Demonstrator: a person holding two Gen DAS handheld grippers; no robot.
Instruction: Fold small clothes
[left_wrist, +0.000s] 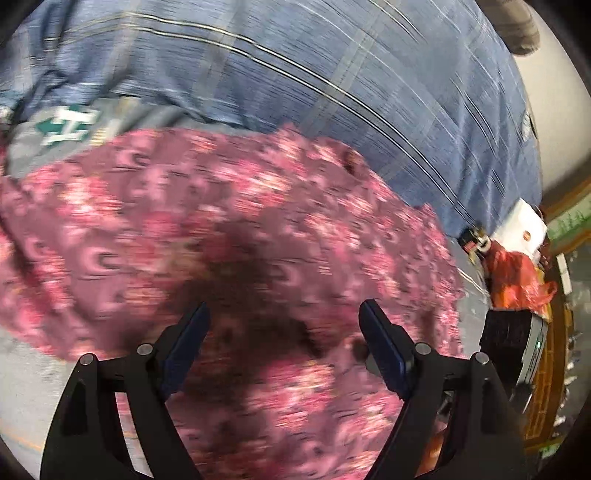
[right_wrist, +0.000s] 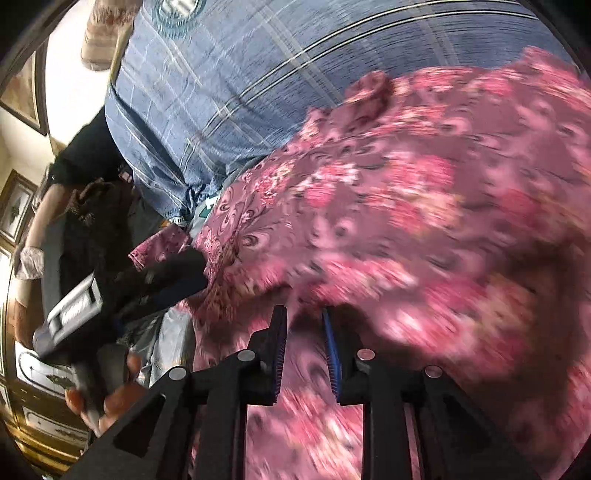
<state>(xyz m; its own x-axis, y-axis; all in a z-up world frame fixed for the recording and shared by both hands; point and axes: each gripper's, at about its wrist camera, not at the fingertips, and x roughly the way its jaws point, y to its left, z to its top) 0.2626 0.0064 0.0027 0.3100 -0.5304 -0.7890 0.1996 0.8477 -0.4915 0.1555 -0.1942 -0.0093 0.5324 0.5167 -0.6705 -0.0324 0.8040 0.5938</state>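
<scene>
Right hand-held gripper (right_wrist: 304, 314): blue pads slightly apart, nothing pinched. Left hand-held gripper (left_wrist: 284, 310): jaws wide apart, hanging over the cloth. Pink floral-print fabric garment (left_wrist: 221, 229) lies rumpled and spread on the blue plaid bedsheet (left_wrist: 332, 74), blurred, filling the near side.

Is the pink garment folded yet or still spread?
Mostly spread: the pink garment covers a wide area over the blue bedding. Motion blur hides whether any edge has been folded over.

Pink floral cloth (left_wrist: 229, 229) blurred, edges cut off.
</scene>
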